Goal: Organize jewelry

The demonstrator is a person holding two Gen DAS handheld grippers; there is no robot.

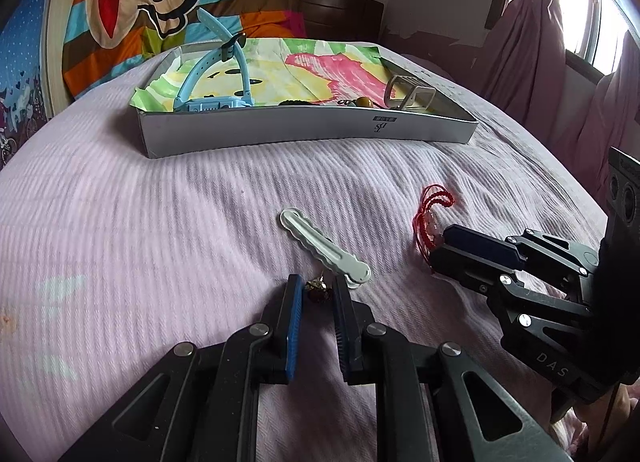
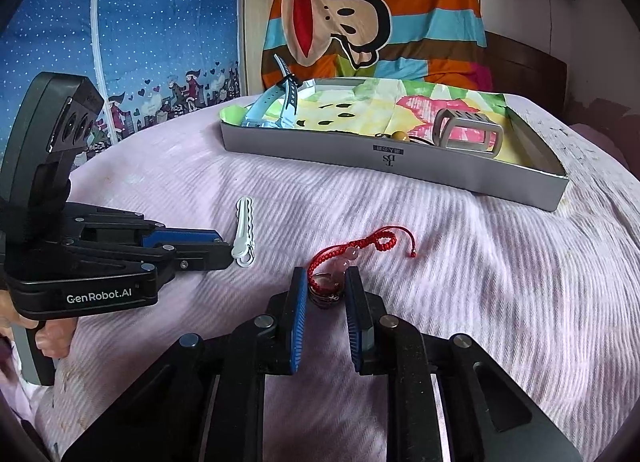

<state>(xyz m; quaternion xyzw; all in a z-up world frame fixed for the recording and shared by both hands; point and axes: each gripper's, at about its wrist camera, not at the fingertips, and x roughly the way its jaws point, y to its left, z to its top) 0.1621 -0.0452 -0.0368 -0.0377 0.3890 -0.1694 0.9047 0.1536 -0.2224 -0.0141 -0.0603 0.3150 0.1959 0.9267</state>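
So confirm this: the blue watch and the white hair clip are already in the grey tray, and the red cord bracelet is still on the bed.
Not quite. Only the blue watch is in the grey tray. The left wrist view shows the white hair clip lying on the bed, near the red cord bracelet.

watch (image 1: 216,74) in tray (image 1: 304,130), clip (image 1: 324,248) before

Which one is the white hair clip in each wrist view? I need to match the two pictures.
Left wrist view: white hair clip lies at centre, slanted, just above the left gripper.
Right wrist view: white hair clip lies left of centre, nearly upright in the picture, beside the left gripper's tip.
Shared landmark: the grey tray beyond it on the pink bedspread.
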